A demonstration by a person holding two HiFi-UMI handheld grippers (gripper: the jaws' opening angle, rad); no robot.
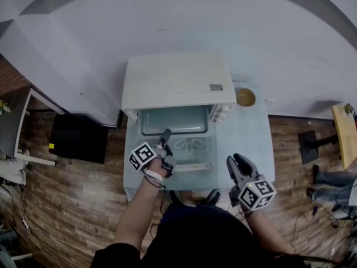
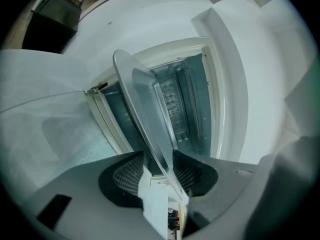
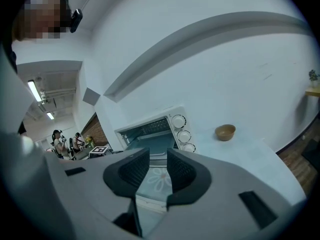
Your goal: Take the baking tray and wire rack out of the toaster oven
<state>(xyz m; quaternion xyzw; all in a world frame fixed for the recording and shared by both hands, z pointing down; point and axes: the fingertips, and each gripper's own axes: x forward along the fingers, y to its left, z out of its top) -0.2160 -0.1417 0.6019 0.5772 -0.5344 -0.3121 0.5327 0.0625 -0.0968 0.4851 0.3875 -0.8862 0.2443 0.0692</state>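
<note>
The white toaster oven (image 1: 178,82) stands on the table with its glass door (image 1: 189,149) folded down flat. A grey metal baking tray (image 2: 145,99) sticks out of the cavity, and in the head view the tray (image 1: 173,120) fills the opening. My left gripper (image 1: 165,134) is at the tray's front rim. In the left gripper view the thin rim runs between the left gripper's (image 2: 157,159) jaws, which stand open with a gap beside it. A grid-like surface (image 2: 172,101) shows deep inside. My right gripper (image 1: 234,161) hovers open and empty over the table's front right.
A small brown bowl (image 1: 245,97) sits on the table (image 1: 251,138) right of the oven, also in the right gripper view as a bowl (image 3: 225,132). The oven's three knobs (image 3: 183,134) face me. A white wall is close behind. People stand far off at the left.
</note>
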